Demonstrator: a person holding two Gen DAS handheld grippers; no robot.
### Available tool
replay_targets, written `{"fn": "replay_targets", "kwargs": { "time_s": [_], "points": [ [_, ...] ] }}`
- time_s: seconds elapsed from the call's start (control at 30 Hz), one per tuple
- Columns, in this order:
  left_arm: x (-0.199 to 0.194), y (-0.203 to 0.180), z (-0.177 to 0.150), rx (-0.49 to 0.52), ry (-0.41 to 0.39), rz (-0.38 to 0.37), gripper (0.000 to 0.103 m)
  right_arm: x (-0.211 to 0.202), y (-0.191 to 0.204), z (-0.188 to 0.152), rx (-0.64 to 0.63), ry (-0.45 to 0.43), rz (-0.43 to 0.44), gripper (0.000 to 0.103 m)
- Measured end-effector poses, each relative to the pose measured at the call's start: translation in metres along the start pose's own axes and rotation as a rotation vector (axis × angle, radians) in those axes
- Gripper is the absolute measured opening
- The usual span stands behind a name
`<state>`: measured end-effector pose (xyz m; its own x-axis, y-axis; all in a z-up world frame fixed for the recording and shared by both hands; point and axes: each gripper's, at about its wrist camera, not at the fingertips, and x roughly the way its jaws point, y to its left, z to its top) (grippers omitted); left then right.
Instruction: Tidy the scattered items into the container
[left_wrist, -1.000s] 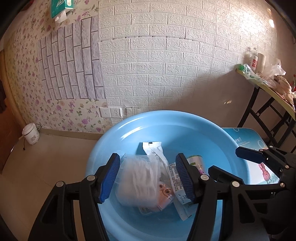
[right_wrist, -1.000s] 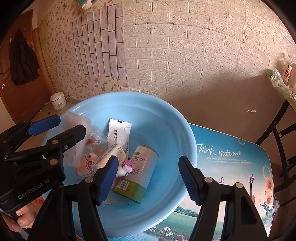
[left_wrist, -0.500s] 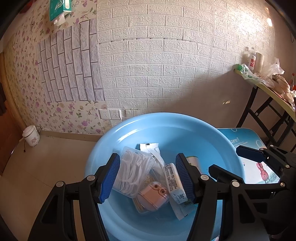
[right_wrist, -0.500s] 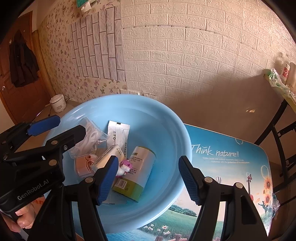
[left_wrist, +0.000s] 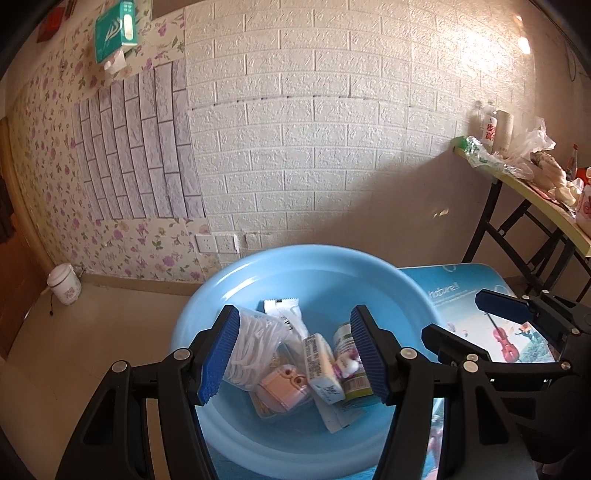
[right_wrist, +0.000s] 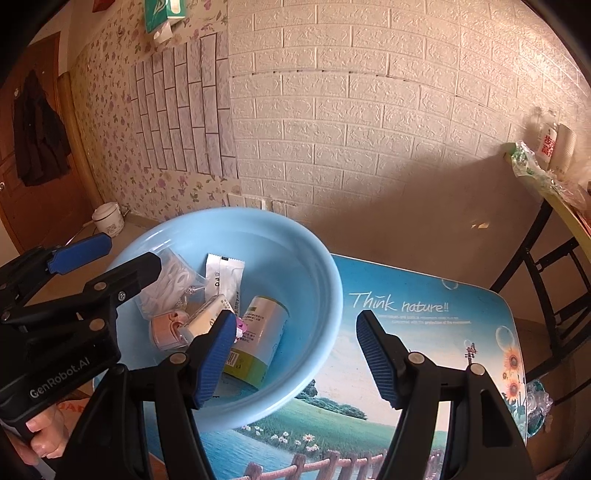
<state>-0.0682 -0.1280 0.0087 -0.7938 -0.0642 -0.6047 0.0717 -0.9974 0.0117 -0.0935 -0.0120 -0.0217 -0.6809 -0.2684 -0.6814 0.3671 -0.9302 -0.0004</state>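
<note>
A light blue basin (left_wrist: 314, 251) stands on a table with a printed landscape top (right_wrist: 424, 332). In it lie a clear bag of white floss picks (left_wrist: 255, 343), a white sachet (left_wrist: 284, 310), a pink box (left_wrist: 284, 384), a white box (left_wrist: 321, 369), a green can (right_wrist: 262, 328) and a tiny pink toy (right_wrist: 240, 325). My left gripper (left_wrist: 295, 321) hangs open above the basin with nothing between its pads. My right gripper (right_wrist: 295, 325) is open too, over the basin's right rim (right_wrist: 325, 266), and holds nothing.
A folding side table (left_wrist: 517, 162) with bottles and plastic bags stands against the wall at the right. A white pot (left_wrist: 64, 284) sits on the floor at the left. A hand (right_wrist: 40, 432) holds the left gripper's handle.
The clear bag, blurred between the left pads a second ago, now lies in the basin. Both grippers have lifted up and away from the basin.
</note>
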Motion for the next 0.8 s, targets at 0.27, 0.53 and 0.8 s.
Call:
{"fn": "replay_targets", "kwargs": {
  "time_s": [0.27,0.53,0.8],
  "points": [
    [-0.036,-0.026,0.01,0.018,-0.047,-0.005,0.074,-0.045,-0.022,-0.005,0.044,-0.048,-0.023,0.069],
    [-0.079,-0.062,0.021,0.04,-0.08,-0.018,0.088,-0.098,-0.057,-0.016,0.119,-0.089,-0.08,0.078],
    [-0.102,-0.091,0.024,0.053,-0.033,-0.039,0.095,-0.134,-0.092,-0.029,0.203,-0.037,-0.145,0.098]
  ]
}}
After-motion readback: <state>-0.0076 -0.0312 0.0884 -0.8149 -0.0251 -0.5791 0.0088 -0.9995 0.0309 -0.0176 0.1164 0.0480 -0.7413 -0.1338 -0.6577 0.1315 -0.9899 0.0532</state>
